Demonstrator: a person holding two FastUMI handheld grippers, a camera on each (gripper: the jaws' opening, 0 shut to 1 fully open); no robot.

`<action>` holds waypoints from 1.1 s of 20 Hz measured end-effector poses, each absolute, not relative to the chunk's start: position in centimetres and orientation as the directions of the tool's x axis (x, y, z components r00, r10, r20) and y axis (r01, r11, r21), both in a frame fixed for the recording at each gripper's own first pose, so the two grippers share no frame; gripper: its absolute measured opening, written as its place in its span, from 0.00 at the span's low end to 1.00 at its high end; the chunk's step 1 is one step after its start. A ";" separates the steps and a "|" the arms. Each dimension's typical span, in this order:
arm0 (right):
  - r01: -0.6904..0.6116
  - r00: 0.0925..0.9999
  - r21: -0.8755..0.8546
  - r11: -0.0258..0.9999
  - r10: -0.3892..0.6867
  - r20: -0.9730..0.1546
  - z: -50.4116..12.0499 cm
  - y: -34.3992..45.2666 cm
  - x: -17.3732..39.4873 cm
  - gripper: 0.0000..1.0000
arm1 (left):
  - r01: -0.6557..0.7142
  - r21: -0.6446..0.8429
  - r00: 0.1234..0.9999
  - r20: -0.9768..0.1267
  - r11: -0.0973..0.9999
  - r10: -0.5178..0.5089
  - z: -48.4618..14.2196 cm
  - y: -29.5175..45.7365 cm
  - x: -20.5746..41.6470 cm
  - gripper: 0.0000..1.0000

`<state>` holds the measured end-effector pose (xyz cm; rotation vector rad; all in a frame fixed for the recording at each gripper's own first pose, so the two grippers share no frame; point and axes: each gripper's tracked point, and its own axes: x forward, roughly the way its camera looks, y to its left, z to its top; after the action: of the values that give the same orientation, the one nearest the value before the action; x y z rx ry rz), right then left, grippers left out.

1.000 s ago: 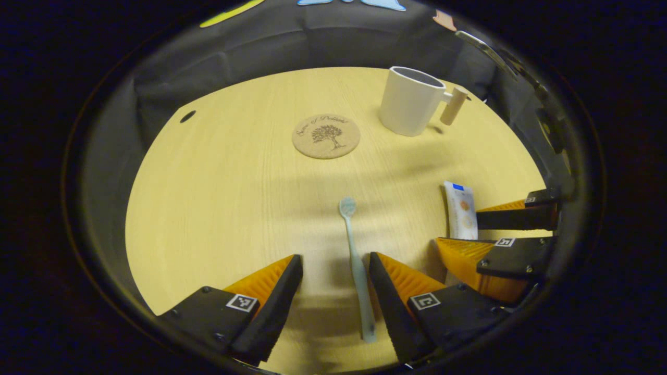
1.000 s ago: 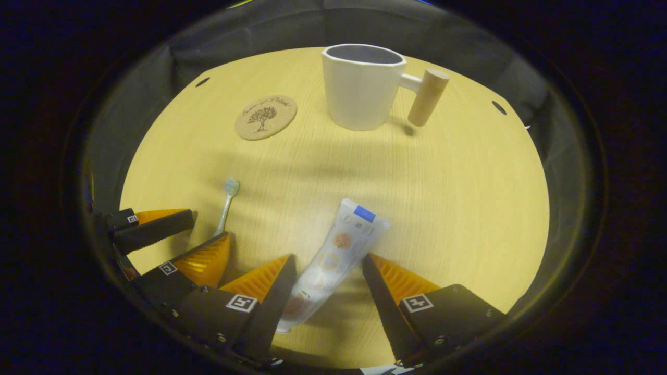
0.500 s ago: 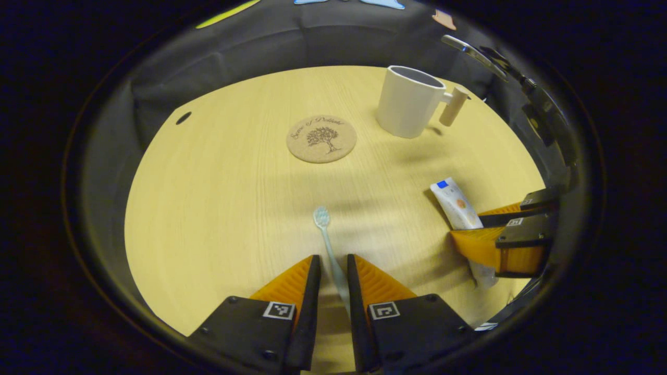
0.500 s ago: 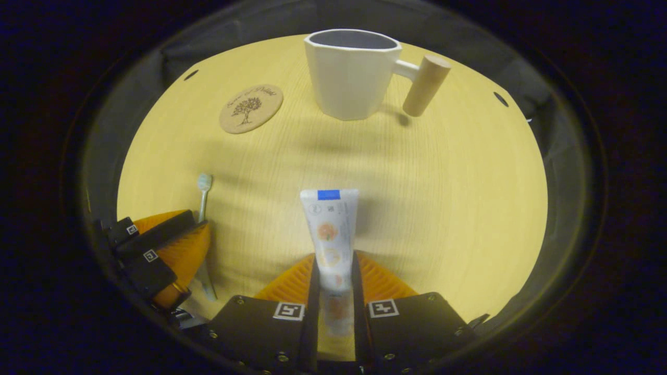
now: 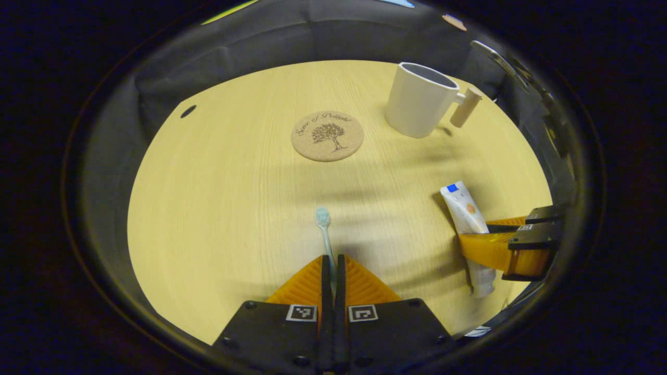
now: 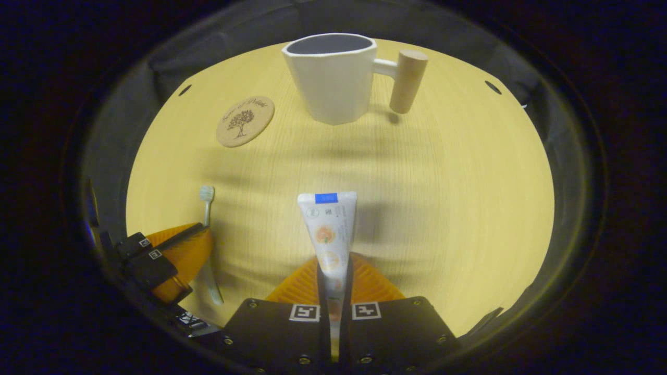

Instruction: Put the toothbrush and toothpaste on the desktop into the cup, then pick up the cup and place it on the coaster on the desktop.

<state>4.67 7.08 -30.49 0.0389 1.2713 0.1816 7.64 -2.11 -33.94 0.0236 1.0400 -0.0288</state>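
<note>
Your left gripper (image 5: pixel 331 263) was closed on the handle of the toothbrush (image 5: pixel 324 229), with the bristle head pointing forward over the bench (image 5: pixel 219 198). Your right gripper (image 6: pixel 333 268) was clamped on the toothpaste (image 6: pixel 329 229), whose flat crimped end stood out in front of the fingers. The white cup (image 6: pixel 333 83) stood upright at the far side of the bench, and what its inside showed held nothing. The cork coaster (image 6: pixel 245 121) lay bare to the left of the cup, apart from it.
</note>
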 end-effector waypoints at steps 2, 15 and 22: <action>-0.106 0.294 0.155 0.982 0.180 -0.939 -30.4 7.1 4.8 0.08 | 0.039 -0.005 0.521 -0.853 0.999 -0.025 -33.9 -2.0 7.8 0.08; -0.069 0.528 0.268 0.961 0.263 -0.807 -22.2 5.5 8.5 0.08 | 0.038 -0.077 0.650 -0.755 0.996 -0.083 -28.3 -2.6 8.5 0.08; -0.051 0.637 0.332 0.942 0.287 -0.716 -17.3 5.4 12.7 0.08 | 0.023 -0.113 0.700 -0.708 0.993 -0.097 -24.5 -2.4 9.7 0.07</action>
<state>12.69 5.43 -17.32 0.2942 0.8621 0.1964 9.74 -2.37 -24.51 -0.0975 0.7932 -0.0670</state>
